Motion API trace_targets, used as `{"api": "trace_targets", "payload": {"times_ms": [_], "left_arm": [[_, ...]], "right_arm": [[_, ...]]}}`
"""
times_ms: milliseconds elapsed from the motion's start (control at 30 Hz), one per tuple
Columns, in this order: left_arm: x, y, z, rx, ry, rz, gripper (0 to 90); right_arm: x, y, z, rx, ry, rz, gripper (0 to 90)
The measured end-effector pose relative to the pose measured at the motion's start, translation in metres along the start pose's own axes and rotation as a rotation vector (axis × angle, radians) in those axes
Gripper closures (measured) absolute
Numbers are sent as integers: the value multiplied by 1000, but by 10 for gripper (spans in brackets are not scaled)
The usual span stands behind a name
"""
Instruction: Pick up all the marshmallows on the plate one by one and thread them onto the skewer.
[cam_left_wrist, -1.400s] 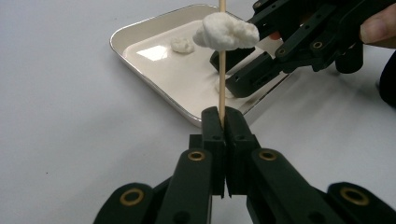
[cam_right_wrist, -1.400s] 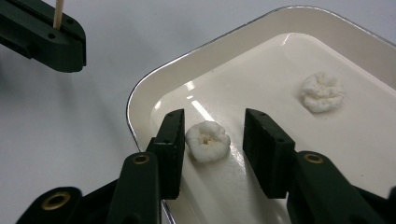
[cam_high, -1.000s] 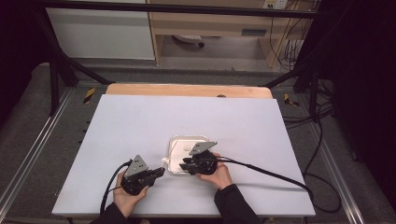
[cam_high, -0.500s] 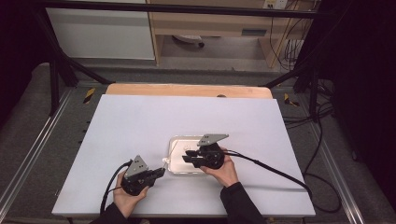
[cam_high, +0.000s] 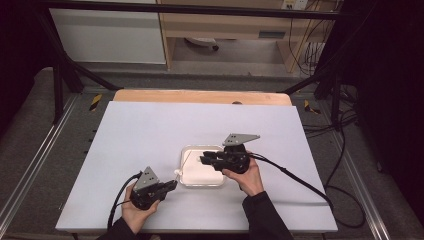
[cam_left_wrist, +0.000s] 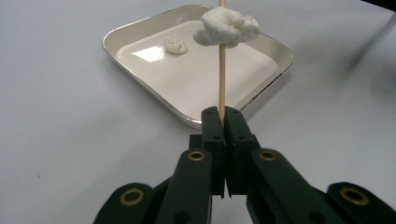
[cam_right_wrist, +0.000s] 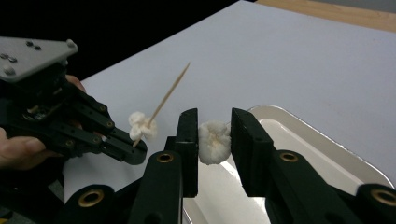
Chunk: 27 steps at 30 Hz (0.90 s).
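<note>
My left gripper (cam_left_wrist: 222, 116) is shut on the lower end of a thin wooden skewer (cam_left_wrist: 222, 70), which stands upright with a fluffy white marshmallow (cam_left_wrist: 226, 26) threaded near its top. Behind it, a white square tray (cam_left_wrist: 140, 35) holds one more small white marshmallow (cam_left_wrist: 175, 45). My right gripper (cam_right_wrist: 213, 121) is shut on another white marshmallow (cam_right_wrist: 214, 141) and holds it above the tray's (cam_right_wrist: 322, 154) near corner. It is just right of the skewer tip (cam_right_wrist: 170, 91) and apart from it. In the high view, the left gripper (cam_high: 172, 186) is at the tray's (cam_high: 200, 177) front left and the right gripper (cam_high: 202, 160) is over it.
The tray rests on a white table top (cam_high: 150, 130) with open room all round. A wooden strip (cam_high: 200, 96) runs along the far edge. Black cables (cam_high: 295, 177) trail from both grippers toward the front and right.
My right gripper has risen and drawn back from the tray floor with a marshmallow between its jaws. The left gripper and skewer have stayed put.
</note>
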<state>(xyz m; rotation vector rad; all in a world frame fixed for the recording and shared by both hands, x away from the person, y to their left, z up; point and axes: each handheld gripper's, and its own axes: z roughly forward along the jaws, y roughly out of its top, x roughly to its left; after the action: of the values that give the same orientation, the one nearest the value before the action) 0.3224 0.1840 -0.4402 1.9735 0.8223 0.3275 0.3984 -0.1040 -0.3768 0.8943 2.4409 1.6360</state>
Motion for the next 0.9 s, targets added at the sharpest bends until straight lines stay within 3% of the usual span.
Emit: {"api": "trace_targets", "payload": {"times_ms": [400, 700, 900], "left_arm": [[-1, 0, 1, 2, -6, 6, 884], [-2, 0, 0, 2, -8, 12, 884], [-2, 0, 0, -1, -10, 12, 884]], "right_arm": [[-5, 16, -13, -110, 60, 94, 737], [-9, 20, -4, -137, 96, 150, 738], [-7, 23, 3, -130, 113, 151, 736]]}}
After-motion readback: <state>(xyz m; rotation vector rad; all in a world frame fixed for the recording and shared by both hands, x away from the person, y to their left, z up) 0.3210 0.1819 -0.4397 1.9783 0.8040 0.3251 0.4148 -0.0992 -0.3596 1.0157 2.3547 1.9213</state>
